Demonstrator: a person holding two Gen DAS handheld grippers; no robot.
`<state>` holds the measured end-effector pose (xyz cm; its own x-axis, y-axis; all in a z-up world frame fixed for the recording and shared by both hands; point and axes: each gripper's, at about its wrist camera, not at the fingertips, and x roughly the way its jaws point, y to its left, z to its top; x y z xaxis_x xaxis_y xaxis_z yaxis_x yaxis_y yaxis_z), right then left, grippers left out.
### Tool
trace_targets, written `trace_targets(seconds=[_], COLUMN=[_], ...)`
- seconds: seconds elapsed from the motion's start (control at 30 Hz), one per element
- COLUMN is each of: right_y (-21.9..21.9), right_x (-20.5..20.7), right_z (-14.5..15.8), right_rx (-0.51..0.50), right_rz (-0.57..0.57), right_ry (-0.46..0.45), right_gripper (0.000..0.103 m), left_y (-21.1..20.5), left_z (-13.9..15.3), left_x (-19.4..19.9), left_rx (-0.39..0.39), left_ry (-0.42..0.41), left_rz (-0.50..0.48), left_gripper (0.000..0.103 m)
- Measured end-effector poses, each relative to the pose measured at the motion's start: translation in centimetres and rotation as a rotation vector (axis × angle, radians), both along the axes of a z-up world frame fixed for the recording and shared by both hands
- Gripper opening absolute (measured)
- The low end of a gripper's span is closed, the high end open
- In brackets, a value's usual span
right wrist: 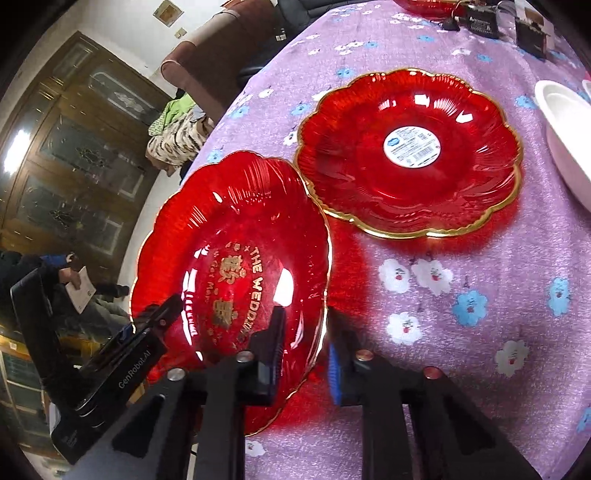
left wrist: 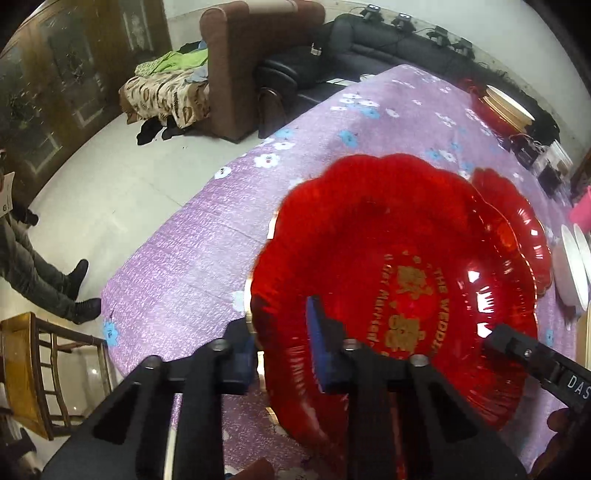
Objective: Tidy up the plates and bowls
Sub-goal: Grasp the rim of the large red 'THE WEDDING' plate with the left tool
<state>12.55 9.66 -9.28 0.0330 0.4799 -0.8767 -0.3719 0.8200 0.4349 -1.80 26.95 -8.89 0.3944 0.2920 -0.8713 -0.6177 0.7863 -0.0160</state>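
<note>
A red scalloped plate (left wrist: 399,258) with a gold rim and gold lettering is tilted above the purple flowered tablecloth (left wrist: 177,266). My left gripper (left wrist: 284,350) is shut on its left rim, one blue pad under the rim and one inside the dish. My right gripper (right wrist: 306,354) is shut on the opposite rim of this lettered plate (right wrist: 236,258). Each gripper shows in the other's view: the right gripper (left wrist: 517,347) and the left gripper (right wrist: 159,321). A second red plate (right wrist: 406,155) with a round white sticker lies flat on the cloth just beyond; in the left wrist view this second plate (left wrist: 517,221) peeks from behind.
White bowls (right wrist: 561,122) stand at the right edge of the table. Another red dish (left wrist: 495,110) and black electronics (right wrist: 480,16) sit at the far end. The table's left edge drops to a white floor with a seated person (left wrist: 37,273), a wooden chair (left wrist: 37,369) and a brown sofa (left wrist: 240,66).
</note>
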Motion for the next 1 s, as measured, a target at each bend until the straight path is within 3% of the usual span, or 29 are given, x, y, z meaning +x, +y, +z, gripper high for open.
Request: trace_targets(seconds=[0.17, 0.53, 0.67, 1.0], right_y=[-0.6, -1.3, -0.8, 0.1], right_x=[-0.3, -1.5, -1.5, -1.6], right_z=[1.3, 5.7, 5.7, 2.5], right_rx=[-0.011, 0.057, 0.057, 0.026], right_rz=[0.007, 0.014, 0.019, 0.044], right_ry=[-0.044, -0.147, -0.156, -0.094], right_gripper=[0.012, 0.012, 0.012, 0.015], left_y=[-0.6, -1.4, -1.1, -0.3], left_z=[0.9, 6.0, 5.0, 1.3], left_x=[-0.3, -2.1, -2.0, -1.4], left_rx=[0.015, 0.105, 0.098, 0.064], left_ry=[-0.01, -0.129, -0.107, -0.027], left_rz=[-0.007, 0.012, 0.018, 0.045], left_gripper=[0.019, 0.017, 0.017, 0.018])
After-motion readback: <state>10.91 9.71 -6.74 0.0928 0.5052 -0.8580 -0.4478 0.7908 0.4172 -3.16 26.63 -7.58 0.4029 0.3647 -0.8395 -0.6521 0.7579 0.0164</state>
